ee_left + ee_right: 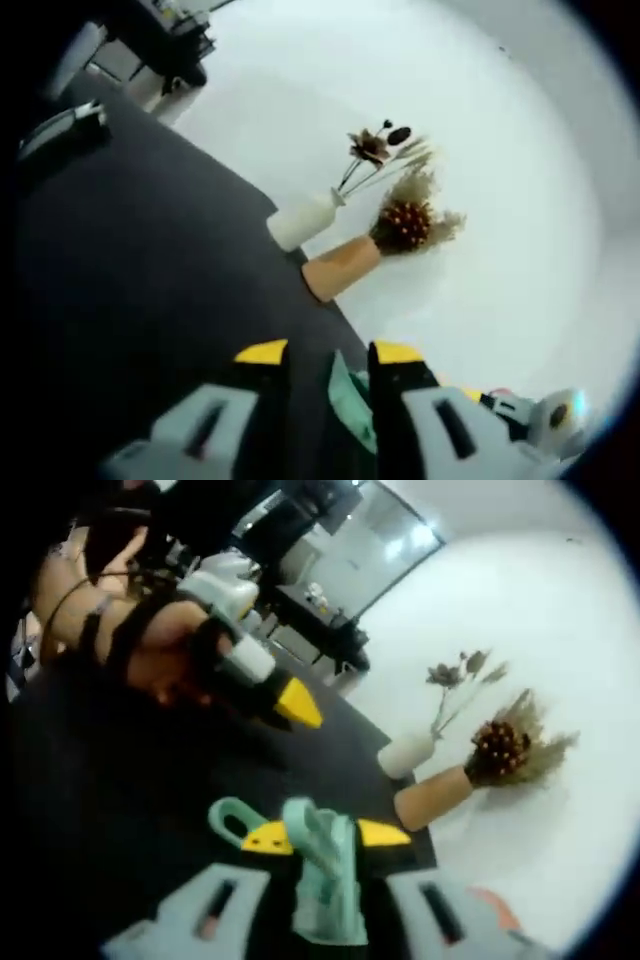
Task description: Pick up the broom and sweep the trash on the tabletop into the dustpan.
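Right gripper view: the right gripper (325,836) has its yellow-tipped jaws clamped on a pale green broom handle (322,875) above a black tabletop (110,790). The left gripper (290,705), held in a person's hand (165,645), hovers farther back; whether its jaws are apart cannot be told. Left gripper view: a green piece shows between its jaws. A white vase (300,220) and a tan vase (342,266) with dried flowers stand at the table edge.

vases (320,243) side by side on tabletop (140,260)
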Action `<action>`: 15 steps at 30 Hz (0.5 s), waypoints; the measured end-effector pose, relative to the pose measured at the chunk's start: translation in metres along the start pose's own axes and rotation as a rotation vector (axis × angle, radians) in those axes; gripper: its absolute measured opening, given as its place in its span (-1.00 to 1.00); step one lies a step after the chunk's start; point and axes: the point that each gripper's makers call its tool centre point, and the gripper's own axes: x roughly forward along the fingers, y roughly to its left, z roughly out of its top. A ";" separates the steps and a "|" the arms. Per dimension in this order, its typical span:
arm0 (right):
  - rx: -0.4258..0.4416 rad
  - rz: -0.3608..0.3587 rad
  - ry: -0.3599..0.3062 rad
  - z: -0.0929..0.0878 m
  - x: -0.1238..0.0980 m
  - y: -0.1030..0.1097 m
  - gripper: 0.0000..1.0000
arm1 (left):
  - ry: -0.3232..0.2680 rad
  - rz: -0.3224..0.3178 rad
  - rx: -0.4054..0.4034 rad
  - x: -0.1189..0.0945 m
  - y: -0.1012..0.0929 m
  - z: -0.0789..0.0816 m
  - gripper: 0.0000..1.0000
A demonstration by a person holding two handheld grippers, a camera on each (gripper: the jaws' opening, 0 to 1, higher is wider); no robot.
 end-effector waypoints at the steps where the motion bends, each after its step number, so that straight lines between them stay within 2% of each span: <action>1: -0.004 -0.001 -0.001 0.002 -0.002 0.001 -0.59 | 0.001 -0.001 0.000 0.000 0.000 0.000 -0.36; 7: -0.043 0.003 -0.013 0.019 -0.012 0.007 -0.63 | 0.000 0.000 -0.011 -0.001 0.001 0.000 -0.37; 9: -0.049 0.001 -0.011 0.024 -0.015 0.010 -0.82 | 0.001 -0.001 -0.010 -0.001 0.001 -0.001 -0.37; 10: -0.098 -0.042 -0.018 0.028 -0.014 0.002 -0.84 | 0.000 0.000 -0.009 -0.001 0.001 -0.001 -0.37; 11: -0.095 -0.037 0.004 0.022 -0.011 -0.002 -0.86 | 0.000 0.001 -0.007 -0.001 0.001 -0.001 -0.37; 15: -0.055 -0.087 0.027 0.026 -0.002 -0.015 -0.87 | -0.001 0.003 -0.009 -0.001 0.002 0.000 -0.38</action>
